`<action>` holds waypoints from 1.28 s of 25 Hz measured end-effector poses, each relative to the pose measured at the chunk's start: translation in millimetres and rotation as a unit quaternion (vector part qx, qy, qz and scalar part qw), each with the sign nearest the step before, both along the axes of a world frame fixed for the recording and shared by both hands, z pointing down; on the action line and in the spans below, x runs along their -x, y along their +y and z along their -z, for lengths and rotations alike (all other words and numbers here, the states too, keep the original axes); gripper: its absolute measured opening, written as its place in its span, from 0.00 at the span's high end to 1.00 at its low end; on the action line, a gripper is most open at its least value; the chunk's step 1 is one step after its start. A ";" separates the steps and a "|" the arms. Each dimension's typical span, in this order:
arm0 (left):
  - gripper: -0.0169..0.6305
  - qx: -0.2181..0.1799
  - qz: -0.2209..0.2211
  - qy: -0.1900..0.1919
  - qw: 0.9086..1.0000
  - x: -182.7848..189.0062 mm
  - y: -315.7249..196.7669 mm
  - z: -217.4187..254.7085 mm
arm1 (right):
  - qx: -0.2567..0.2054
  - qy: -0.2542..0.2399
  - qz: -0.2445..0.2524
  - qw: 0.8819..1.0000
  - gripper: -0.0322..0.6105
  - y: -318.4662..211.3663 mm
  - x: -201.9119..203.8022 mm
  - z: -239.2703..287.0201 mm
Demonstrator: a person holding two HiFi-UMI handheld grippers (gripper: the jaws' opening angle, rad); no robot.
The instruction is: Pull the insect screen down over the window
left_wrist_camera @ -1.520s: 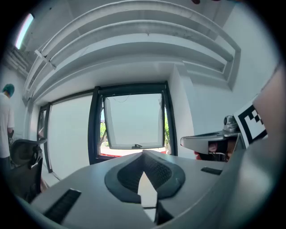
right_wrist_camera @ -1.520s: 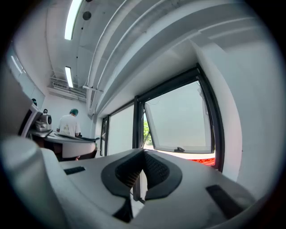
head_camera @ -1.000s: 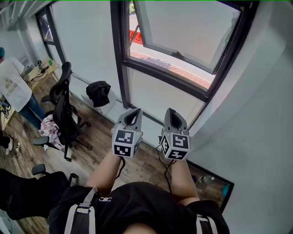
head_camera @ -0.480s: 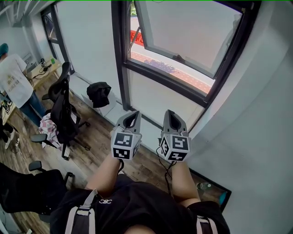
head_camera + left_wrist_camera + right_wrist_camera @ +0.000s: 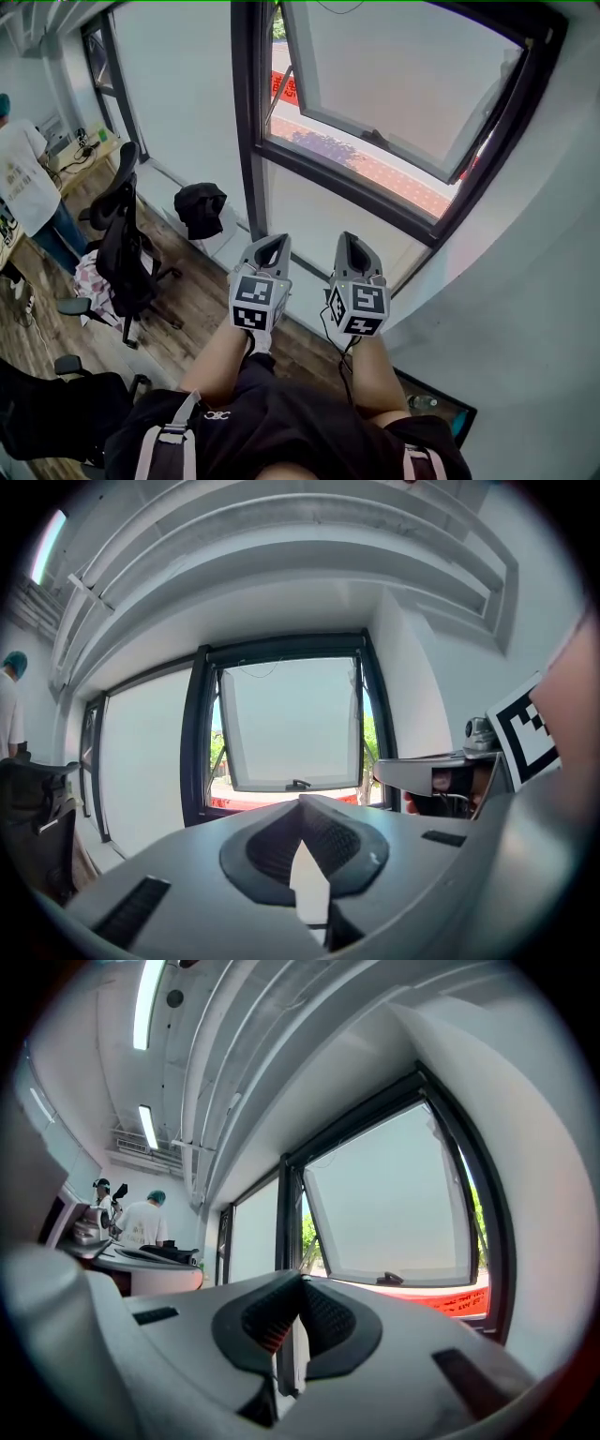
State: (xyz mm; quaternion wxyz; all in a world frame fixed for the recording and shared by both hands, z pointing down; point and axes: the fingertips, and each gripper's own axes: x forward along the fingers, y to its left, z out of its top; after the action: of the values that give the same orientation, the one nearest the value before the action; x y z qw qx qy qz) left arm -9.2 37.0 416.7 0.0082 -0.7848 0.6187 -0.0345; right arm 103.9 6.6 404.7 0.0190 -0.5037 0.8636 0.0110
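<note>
A dark-framed window (image 5: 249,112) fills the wall ahead, and its lower sash (image 5: 403,84) is swung outward and open, with a small handle (image 5: 375,138) on its bottom rail. No insect screen shows across the opening. A thin cord (image 5: 342,7) hangs at the top edge. My left gripper (image 5: 273,241) and right gripper (image 5: 349,237) are held side by side below the window, pointing at it, both shut and empty. The left gripper view shows the sash (image 5: 291,724) beyond its shut jaws. The sash (image 5: 394,1204) also appears in the right gripper view.
A black office chair (image 5: 117,234) stands on the wooden floor at left. A black bag (image 5: 200,208) rests on the low ledge under the left pane. A person in a white shirt (image 5: 23,187) stands at a desk far left. A white wall (image 5: 534,281) is at right.
The head view has tilted up slightly, so the window sits larger in frame. Both grippers stay shut and side by side, a little lower in the picture.
</note>
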 end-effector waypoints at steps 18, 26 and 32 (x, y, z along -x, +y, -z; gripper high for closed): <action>0.95 0.000 -0.080 0.006 0.997 87.3 -266.3 11.0 | 0.011 0.011 -0.086 0.996 0.94 -240.8 71.0 10.9; 0.95 0.016 -0.110 -0.011 0.994 86.4 -340.0 5.8 | 0.012 0.013 -0.152 0.988 0.94 -299.7 55.5 5.1; 0.95 0.017 -0.113 -0.009 0.993 69.4 -366.4 15.1 | 0.014 0.018 -0.182 0.983 0.94 -320.9 22.9 12.6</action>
State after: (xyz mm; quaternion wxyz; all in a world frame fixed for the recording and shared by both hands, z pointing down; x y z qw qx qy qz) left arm -78.6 -329.4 401.6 0.0040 -0.8494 0.5253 -0.0506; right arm 81.0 -314.3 392.1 -0.0059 -0.6521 0.7580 0.0114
